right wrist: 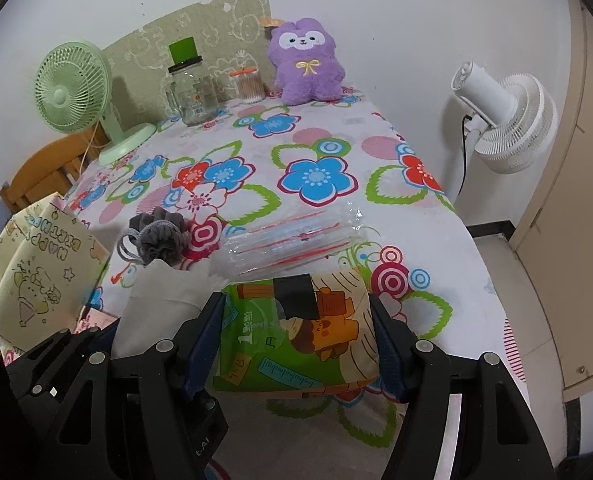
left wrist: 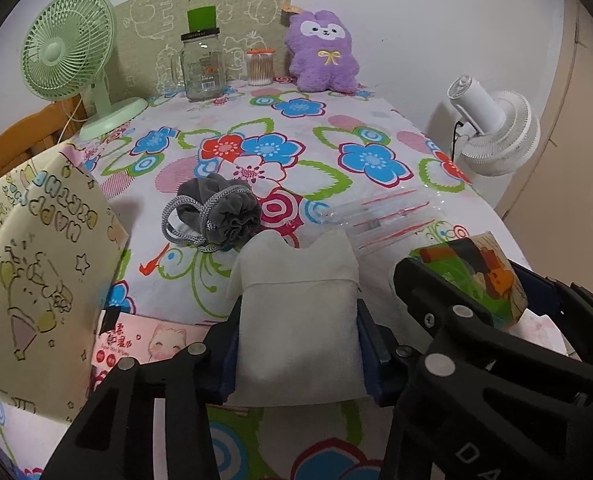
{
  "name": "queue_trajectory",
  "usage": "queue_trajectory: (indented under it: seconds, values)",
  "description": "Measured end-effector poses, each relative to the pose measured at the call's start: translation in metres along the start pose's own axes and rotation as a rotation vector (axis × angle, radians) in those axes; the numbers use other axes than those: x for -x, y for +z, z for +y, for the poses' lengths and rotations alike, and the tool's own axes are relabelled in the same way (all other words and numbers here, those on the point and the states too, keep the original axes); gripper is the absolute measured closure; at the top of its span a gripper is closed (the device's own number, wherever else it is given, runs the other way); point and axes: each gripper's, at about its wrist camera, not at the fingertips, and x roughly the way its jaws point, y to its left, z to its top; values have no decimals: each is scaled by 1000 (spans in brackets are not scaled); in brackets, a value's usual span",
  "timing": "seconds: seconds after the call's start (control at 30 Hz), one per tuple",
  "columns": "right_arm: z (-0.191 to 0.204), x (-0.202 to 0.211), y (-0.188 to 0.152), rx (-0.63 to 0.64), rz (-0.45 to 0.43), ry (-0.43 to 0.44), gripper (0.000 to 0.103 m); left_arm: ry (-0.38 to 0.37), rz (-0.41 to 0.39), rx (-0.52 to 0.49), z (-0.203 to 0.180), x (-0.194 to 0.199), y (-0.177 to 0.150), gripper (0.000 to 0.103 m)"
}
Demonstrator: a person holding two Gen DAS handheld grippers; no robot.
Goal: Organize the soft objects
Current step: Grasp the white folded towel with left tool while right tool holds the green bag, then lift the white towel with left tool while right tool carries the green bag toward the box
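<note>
Your left tool (left wrist: 298, 344): fingers pinched on a pale grey felt pouch (left wrist: 296, 320), which stands upright between the blue pads above the near edge of the bench (left wrist: 376, 116).

Your right tool (right wrist: 296, 340): fingers clamped on a cartoon-printed tissue pack (right wrist: 296, 336), green and orange, held flat just to the right of the left tool.

Ahead of the left tool, lying on the floral cloth: a dark grey drawstring pouch (left wrist: 220, 214) with its cord looped out to the left.

Ahead of the right tool, just beyond the tissue pack: a clear plastic sleeve with red stripes (right wrist: 292, 242), lying flat.

Left of the left tool: a cream "Happy Birthday" bag (left wrist: 36, 280), standing, with a pink cat-printed pack (left wrist: 152, 344) beneath it.

Far end of the bench, against the wall: a purple plush toy (left wrist: 322, 54), a cotton swab jar (left wrist: 260, 68), a glass jar (left wrist: 202, 68), a green desk fan (left wrist: 70, 46).

Off the bench to the right: a white fan (left wrist: 496, 128).
</note>
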Motion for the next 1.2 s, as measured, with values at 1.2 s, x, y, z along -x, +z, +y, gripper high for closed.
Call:
queue_trajectory:
  seconds: [1.2]
  values:
    - [41,100,5,40,-158,23,33,16,-166,-17,13,111,-2,54]
